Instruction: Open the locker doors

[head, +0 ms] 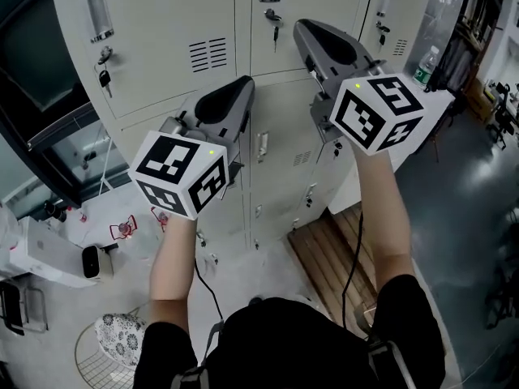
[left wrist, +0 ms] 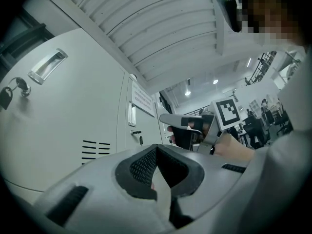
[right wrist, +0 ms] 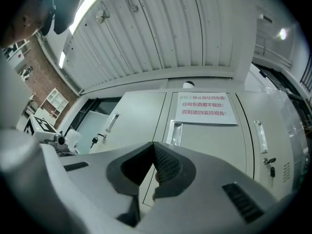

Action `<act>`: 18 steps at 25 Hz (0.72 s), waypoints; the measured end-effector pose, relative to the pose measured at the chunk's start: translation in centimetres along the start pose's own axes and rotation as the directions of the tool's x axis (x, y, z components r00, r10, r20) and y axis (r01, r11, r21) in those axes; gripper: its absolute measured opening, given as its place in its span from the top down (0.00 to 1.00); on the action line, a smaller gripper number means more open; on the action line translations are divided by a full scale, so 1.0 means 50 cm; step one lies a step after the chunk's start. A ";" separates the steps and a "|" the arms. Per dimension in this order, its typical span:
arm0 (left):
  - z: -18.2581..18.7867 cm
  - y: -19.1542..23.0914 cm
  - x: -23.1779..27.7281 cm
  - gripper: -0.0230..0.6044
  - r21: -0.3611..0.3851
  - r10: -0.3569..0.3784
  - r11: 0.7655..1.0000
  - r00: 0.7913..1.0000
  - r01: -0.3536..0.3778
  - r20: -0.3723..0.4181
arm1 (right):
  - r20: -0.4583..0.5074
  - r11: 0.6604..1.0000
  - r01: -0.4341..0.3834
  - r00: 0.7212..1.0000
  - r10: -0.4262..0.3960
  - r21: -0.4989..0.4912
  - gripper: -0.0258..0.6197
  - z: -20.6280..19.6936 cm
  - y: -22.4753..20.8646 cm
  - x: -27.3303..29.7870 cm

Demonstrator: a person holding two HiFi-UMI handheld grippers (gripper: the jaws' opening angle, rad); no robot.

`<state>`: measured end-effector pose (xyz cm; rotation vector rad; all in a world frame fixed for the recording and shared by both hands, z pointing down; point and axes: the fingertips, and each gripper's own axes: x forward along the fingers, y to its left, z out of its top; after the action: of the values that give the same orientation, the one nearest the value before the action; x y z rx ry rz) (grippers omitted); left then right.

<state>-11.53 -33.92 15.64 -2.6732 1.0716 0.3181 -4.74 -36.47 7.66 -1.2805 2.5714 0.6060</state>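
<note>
Shirt (head: 292, 339) and forearms (head: 172, 258) come first, then the left hand-held gripper (head: 233, 96) and right hand-held gripper (head: 318, 40), both with jaws closed on nothing. Beyond, untouched, the grey locker doors (head: 162, 23) stand shut, keys (head: 105, 78) in their locks.

I see smooth, matt painted-metal locker doors (head: 162, 47), shiny chrome handles (head: 96, 10), a slatted bare-wood platform (head: 324, 254) and a glossy dark floor (head: 462, 201).
</note>
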 end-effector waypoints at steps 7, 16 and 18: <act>0.010 0.001 0.018 0.94 0.022 -0.009 1.000 1.000 0.009 -0.005 | -0.019 1.000 -0.012 1.000 0.012 -0.011 0.95 0.005 -0.018 0.048; 0.011 0.022 0.014 0.94 0.020 0.004 1.000 1.000 -0.004 -0.011 | -0.055 1.000 -0.007 0.998 0.005 -0.029 0.93 -0.001 -0.038 0.111; 0.012 0.027 0.012 0.94 0.023 0.008 1.000 1.000 -0.008 -0.011 | -0.067 0.999 -0.009 0.998 0.007 -0.032 0.90 -0.003 -0.042 0.125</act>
<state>-12.10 -35.09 14.71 -2.6543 1.0828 0.2918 -6.83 -42.12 4.98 -1.3225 2.6320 0.6186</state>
